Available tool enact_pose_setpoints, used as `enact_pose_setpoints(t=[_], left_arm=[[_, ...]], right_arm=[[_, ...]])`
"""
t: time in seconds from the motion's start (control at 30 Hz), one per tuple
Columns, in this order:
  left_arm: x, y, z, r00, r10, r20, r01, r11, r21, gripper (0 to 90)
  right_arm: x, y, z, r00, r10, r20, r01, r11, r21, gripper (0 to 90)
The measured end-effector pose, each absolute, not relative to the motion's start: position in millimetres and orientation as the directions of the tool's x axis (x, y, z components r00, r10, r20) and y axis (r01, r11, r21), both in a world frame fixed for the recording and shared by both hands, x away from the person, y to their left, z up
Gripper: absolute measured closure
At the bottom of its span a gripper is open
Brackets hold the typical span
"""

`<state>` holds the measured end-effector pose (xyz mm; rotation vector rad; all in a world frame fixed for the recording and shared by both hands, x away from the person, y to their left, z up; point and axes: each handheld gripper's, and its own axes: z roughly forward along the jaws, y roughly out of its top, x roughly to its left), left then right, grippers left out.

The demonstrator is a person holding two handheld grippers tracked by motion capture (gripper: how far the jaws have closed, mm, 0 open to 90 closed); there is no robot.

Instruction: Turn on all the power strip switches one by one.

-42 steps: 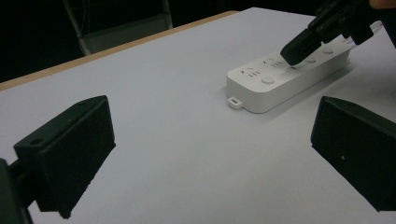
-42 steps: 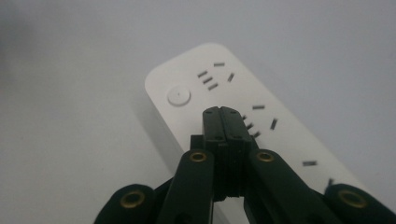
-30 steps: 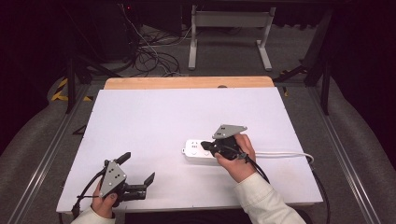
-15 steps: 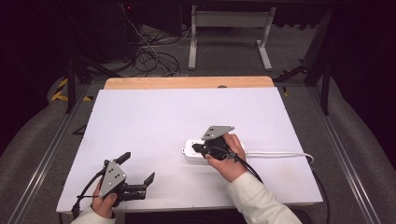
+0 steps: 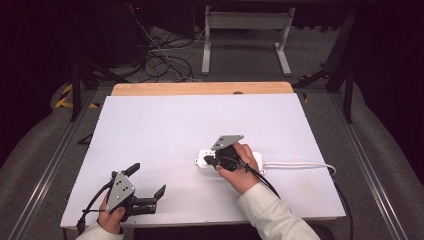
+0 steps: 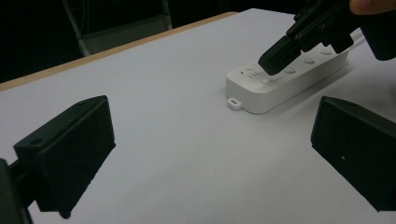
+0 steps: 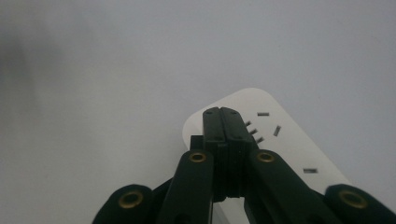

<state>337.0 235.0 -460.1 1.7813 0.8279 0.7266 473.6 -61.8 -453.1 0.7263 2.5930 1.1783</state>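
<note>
Two claws | high view: right claw (image 5: pixel 209 161), tips together, over white power strip (image 5: pixel 256 159) mid-worktop (image 5: pixel 165 125); dark room, floor cables | left gripper view: left claw (image 6: pixel 210 154) apart, empty | right gripper view: press the switch squarely, tips closed, lest the strip skid.

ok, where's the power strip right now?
In the high view the white power strip lies right of centre on the white table, under the shut right hand-held gripper at its left end, its cord trailing right.
</note>
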Motion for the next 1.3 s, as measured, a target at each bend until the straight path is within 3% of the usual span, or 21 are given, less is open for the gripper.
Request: enact_pose_setpoints(t=[1.3], left_arm=[[337.7,234.6,-461.0,0.580,0.809,0.099,0.210,-0.266,0.941,0.2]], right_arm=[[475.6,-57.9,-459.7,-0.856,0.517,0.023,0.373,0.587,0.719,90.0]])
